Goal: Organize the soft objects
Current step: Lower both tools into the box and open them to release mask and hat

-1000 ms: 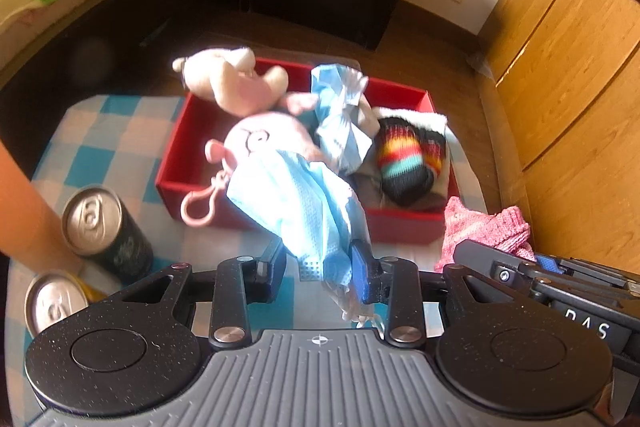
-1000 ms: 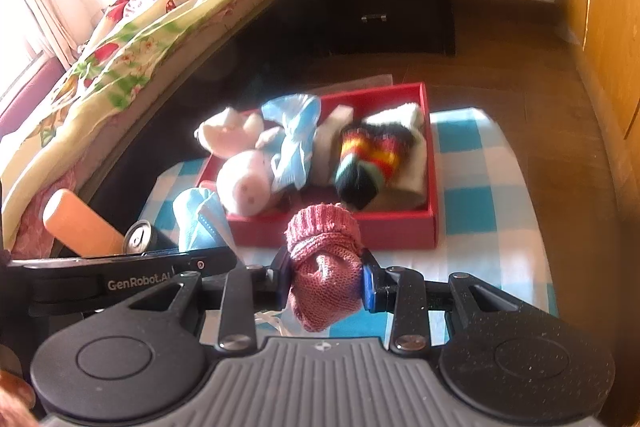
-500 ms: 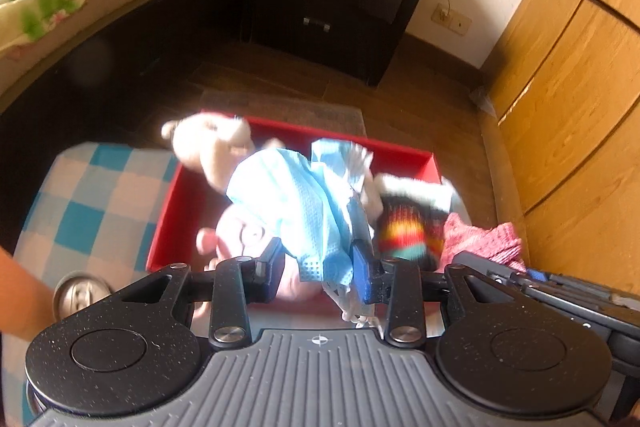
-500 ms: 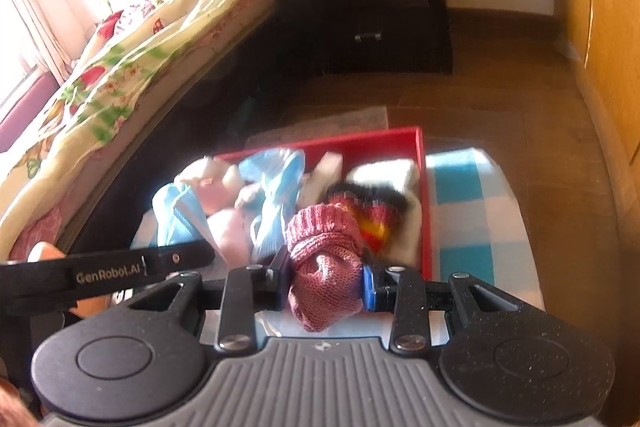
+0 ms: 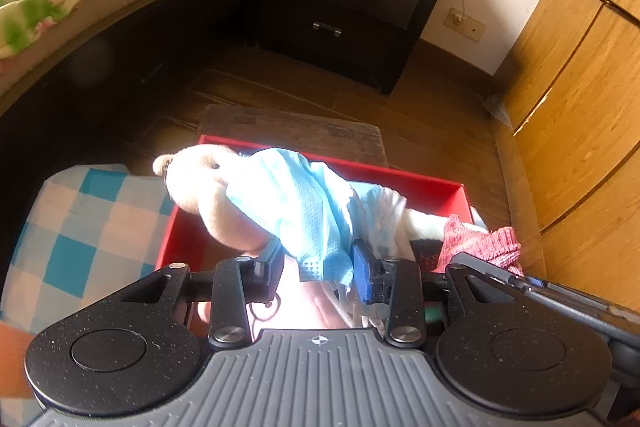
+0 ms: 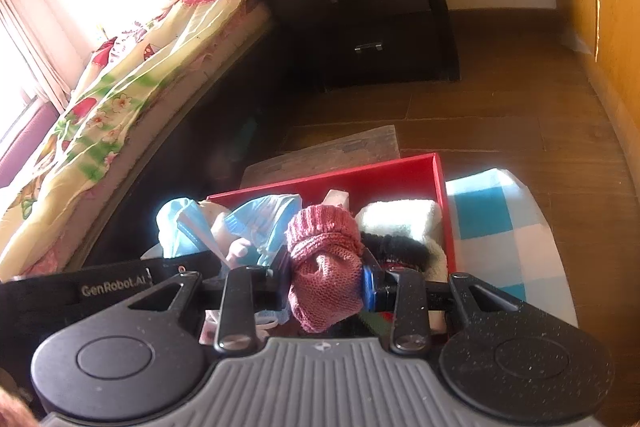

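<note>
My left gripper [image 5: 318,263] is shut on a light blue face mask [image 5: 296,203] and holds it over the red box [image 5: 424,183]. A pale pink plush toy [image 5: 208,187] lies in the box behind the mask. My right gripper [image 6: 326,281] is shut on a pink knitted sock [image 6: 324,267] and holds it over the red box [image 6: 400,175]. In the box lie another blue mask [image 6: 260,219], a white cloth [image 6: 400,219] and a dark striped sock [image 6: 394,247]. The pink sock also shows in the left wrist view [image 5: 480,241].
The box sits on a blue and white checked cloth [image 5: 80,219] [image 6: 500,219]. A bed with a floral cover [image 6: 120,99] is at the left. A dark nightstand [image 5: 352,3] stands behind. Wooden cabinet doors [image 5: 580,87] are at the right.
Both grippers moved forward over the red box with their loads. The cans at the left have left the left wrist view.
</note>
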Motion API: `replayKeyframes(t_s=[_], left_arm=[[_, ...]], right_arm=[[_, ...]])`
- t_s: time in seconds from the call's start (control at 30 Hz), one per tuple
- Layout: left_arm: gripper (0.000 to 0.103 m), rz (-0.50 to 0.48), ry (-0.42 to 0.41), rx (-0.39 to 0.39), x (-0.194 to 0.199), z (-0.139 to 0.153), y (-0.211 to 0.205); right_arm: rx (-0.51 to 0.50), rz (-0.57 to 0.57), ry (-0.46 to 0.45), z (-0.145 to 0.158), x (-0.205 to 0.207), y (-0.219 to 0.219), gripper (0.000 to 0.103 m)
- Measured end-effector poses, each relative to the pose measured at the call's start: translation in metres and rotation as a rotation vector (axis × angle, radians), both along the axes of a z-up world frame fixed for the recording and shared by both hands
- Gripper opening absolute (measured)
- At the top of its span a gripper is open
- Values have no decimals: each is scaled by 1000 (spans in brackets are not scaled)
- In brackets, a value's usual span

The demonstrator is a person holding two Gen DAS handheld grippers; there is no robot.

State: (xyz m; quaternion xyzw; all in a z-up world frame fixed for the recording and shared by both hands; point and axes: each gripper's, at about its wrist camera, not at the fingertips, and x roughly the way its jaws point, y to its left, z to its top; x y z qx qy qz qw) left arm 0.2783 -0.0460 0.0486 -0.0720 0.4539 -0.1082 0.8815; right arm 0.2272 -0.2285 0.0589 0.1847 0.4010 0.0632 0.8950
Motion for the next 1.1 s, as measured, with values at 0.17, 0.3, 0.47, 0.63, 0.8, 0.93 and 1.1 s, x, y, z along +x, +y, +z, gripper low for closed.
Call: replayKeyframes(t_s=[0.17,0.3,0.47,0.63,0.8,0.93,1.1], left_arm=[[65,15,-38,-10,4,6,1],[67,16,-50,9,-4,9,1],[69,43,-38,8,-24,11,12],[71,54,-33,-15,-55,16,20],[74,49,-50,-2,-89,25,19],[75,36,-54,2,-116,26,19],[75,12,-37,-14,-147,23,18]], right_arm=[[0,-23,-22,-4,6,2,27],[-11,-38,-23,-3,5,0,34],[-21,-59,-18,6,-3,-5,34],[-19,-75,-12,22,-24,-7,38],[-77,-74,-34,42,-57,-1,40],[-52,-87,-47,52,-88,-4,40],[-46,-87,-32,45,-130,1,41]])
